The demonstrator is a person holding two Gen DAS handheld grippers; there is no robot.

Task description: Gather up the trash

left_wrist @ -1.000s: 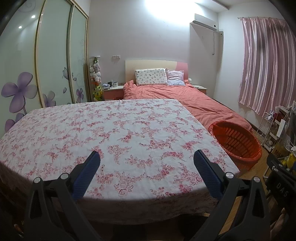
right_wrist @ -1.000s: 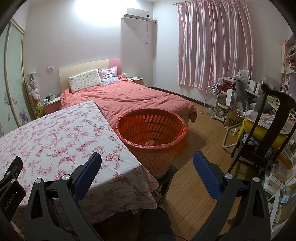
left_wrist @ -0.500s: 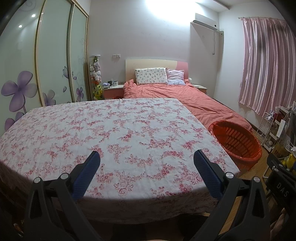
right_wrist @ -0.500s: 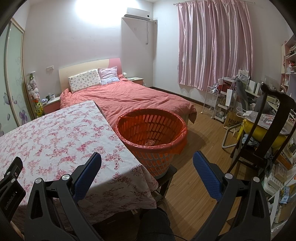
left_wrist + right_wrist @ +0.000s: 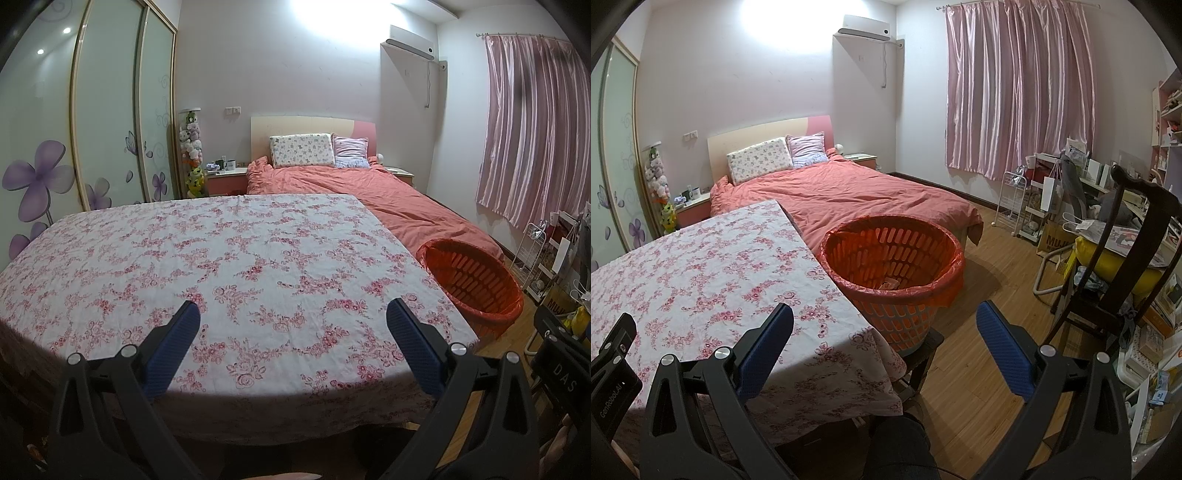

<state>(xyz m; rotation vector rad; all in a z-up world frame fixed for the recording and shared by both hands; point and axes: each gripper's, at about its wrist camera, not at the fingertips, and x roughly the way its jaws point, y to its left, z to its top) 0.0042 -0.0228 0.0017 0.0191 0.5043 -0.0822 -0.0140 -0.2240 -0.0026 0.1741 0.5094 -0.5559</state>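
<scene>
An orange lattice basket [image 5: 894, 258] lined with an orange bag stands on a low dark stool at the table's right edge, and a few scraps [image 5: 888, 284] lie at its bottom. The left wrist view shows the same basket [image 5: 476, 280] at the right. My left gripper [image 5: 293, 314] hangs open over the near part of the floral tablecloth [image 5: 221, 251], with nothing between its blue pads. My right gripper [image 5: 884, 314] is open too, near the table's right corner and just short of the basket. I see no loose trash on the cloth.
Behind the table is a bed [image 5: 849, 192] with a coral duvet. A dark wooden chair [image 5: 1126, 258] piled with things and a white wire rack [image 5: 1015, 199] crowd the right side. Bare wood floor [image 5: 990, 280] lies between basket and chair. A wardrobe [image 5: 92, 122] lines the left wall.
Both views have barely shifted. The grippers stay open and nothing has been taken hold of or let go.
</scene>
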